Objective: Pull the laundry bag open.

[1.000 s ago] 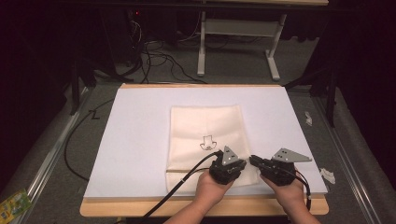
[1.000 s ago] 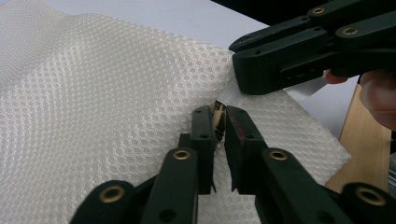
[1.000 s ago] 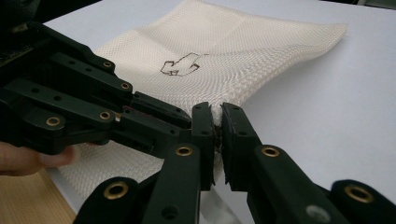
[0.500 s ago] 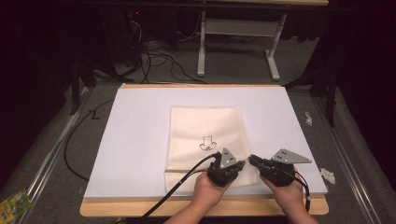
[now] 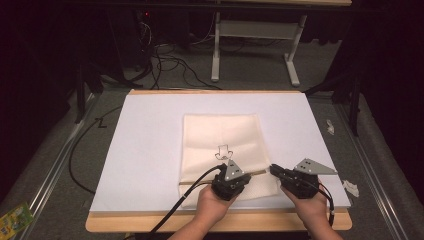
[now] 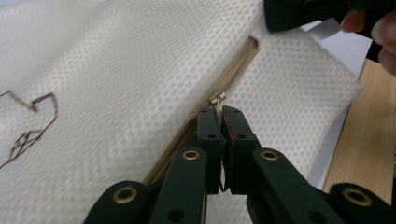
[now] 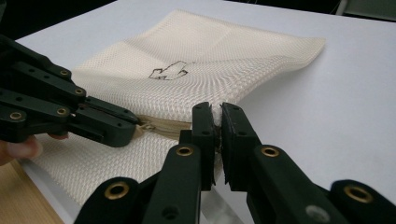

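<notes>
My left claw point(image 6: 218, 116) pinches the zipper pull point(image 6: 217, 99); my right claw point(image 7: 216, 119) clamps the mesh bag point(image 5: 222, 135) edge. The zipper seems mostly unopened.

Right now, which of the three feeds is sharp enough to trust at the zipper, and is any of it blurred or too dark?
Left gripper view: zipper pull is sharp, mesh bag smears toward the left edge. Right gripper view: the right hand-held gripper and bag edge are crisp, the near links soft. High view: white table cover evenly lit, surroundings nearly black, zipper too small to judge.
</notes>
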Available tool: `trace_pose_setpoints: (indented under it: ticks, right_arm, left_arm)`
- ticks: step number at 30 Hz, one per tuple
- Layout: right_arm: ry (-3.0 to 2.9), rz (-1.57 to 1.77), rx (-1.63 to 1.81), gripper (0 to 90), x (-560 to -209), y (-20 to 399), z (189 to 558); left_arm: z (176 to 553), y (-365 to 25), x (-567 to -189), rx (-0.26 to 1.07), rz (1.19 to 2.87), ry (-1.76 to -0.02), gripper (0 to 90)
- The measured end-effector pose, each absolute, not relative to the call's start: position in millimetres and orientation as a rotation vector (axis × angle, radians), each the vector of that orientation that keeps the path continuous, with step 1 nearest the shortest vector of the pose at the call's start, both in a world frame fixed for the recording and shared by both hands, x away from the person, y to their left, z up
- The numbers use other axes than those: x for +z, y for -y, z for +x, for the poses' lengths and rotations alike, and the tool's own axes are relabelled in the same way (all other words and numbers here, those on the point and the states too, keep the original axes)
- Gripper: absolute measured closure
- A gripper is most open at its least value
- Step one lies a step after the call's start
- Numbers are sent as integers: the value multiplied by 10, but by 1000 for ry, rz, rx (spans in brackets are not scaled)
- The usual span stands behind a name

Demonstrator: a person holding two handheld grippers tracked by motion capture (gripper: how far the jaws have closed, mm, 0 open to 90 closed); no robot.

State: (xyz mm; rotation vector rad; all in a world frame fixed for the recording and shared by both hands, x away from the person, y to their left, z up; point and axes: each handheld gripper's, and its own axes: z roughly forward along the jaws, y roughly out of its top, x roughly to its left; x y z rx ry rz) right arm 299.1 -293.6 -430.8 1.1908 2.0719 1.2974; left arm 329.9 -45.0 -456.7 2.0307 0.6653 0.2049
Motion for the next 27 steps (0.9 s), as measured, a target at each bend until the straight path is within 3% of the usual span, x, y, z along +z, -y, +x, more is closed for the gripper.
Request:
trace_pose_setpoints:
  ticks: [17, 27]
  right_arm:
    - [-2048, 1214, 1310, 862, -4288, 2969, 3002]
    - [-2060, 1206, 1301, 865, -4272, 2927, 3023]
  left_arm:
    - [3255, -413, -4580, 203, 2106, -762, 874]
    - [3235, -614, -4606, 195, 2141, -801, 876]
